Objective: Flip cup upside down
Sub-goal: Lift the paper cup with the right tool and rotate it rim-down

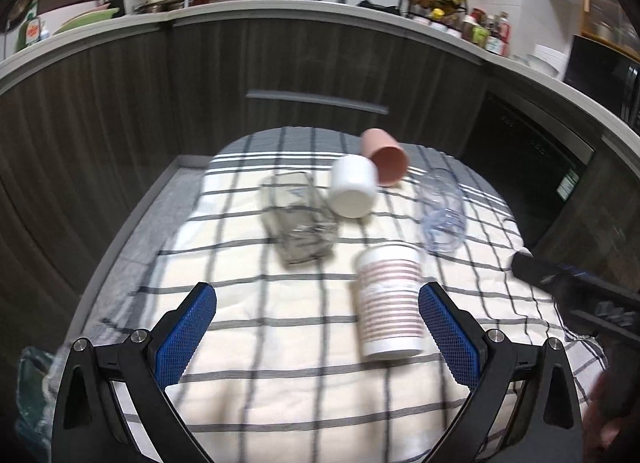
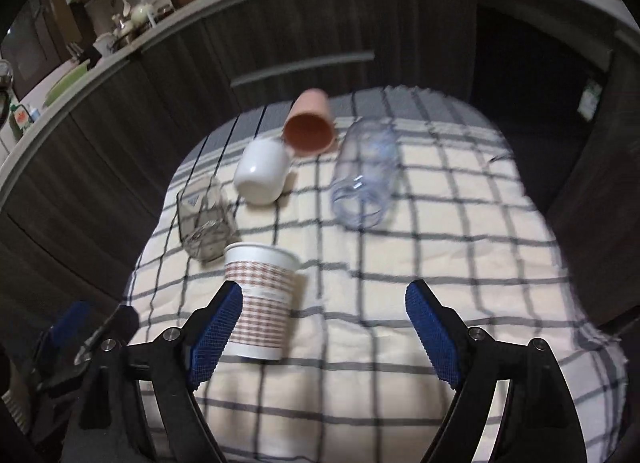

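A white paper cup with pink stripes (image 1: 390, 299) stands upright on the checked cloth (image 1: 280, 343), just left of my left gripper's right pad. In the right wrist view the paper cup (image 2: 258, 299) is beside my right gripper's left pad. My left gripper (image 1: 318, 295) is open and empty. My right gripper (image 2: 324, 295) is open and empty. A white mug (image 1: 354, 191), a pink cup (image 1: 384, 161), a clear plastic cup (image 1: 442, 215) and a square glass (image 1: 298, 219) lie on their sides farther back.
The cloth covers a small table (image 1: 132, 247) in front of dark wood cabinets (image 1: 120, 103). A counter (image 1: 280, 11) with pots and bottles runs behind. The right gripper's body (image 1: 580, 295) shows at the right edge of the left wrist view.
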`<state>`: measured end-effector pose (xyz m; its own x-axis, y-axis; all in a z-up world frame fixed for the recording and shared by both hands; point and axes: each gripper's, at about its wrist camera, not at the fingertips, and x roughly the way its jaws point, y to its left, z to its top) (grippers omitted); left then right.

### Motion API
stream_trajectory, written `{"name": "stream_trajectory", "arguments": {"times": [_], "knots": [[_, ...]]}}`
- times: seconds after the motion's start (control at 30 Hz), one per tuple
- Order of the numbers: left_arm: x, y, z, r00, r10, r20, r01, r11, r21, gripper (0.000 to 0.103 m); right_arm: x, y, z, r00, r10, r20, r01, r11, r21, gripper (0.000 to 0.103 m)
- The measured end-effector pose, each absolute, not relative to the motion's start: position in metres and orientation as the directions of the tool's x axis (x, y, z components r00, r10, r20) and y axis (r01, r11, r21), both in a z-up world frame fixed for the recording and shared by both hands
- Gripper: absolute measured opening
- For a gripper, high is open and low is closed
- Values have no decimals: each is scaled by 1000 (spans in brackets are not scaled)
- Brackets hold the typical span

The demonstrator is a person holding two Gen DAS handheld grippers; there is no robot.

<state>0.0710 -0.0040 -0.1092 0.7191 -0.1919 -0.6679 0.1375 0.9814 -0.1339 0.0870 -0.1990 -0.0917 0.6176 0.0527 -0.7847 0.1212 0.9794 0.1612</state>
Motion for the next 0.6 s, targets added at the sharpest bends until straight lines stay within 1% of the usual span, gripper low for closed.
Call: {"name": "stream_trajectory", "arguments": {"times": [0.17,0.27,0.33,0.43,0.53,0.57,0.6], "knots": [[63,-34,-125,760,-244,-602,191,970,-152,102,50,-229,-74,704,-61,-707,176,980,91,86],[61,-53,-135,786,-236,-572,226,970,-90,102,39,-244,-72,719,-95,-689,206,975,81,86],[63,-62,-143,785,-225,-577,235,970,-58,101,36,-252,-76,716,-108,-690,227,970,83,86],[69,-72,-159,775,-206,-597,234,972,-32,96,34,-263,-88,698,-117,-707,257,962,94,86],[73,-80,-175,767,-171,-618,224,975,8,84,34,-268,-99,682,-122,-721,273,957,96,86],[75,-81,-178,763,-164,-625,220,975,13,72,35,-271,-103,674,-124,-728,280,955,97,86],[77,-83,-182,748,-173,-640,228,974,4,67,35,-273,-107,665,-120,-737,284,953,101,86]]}}
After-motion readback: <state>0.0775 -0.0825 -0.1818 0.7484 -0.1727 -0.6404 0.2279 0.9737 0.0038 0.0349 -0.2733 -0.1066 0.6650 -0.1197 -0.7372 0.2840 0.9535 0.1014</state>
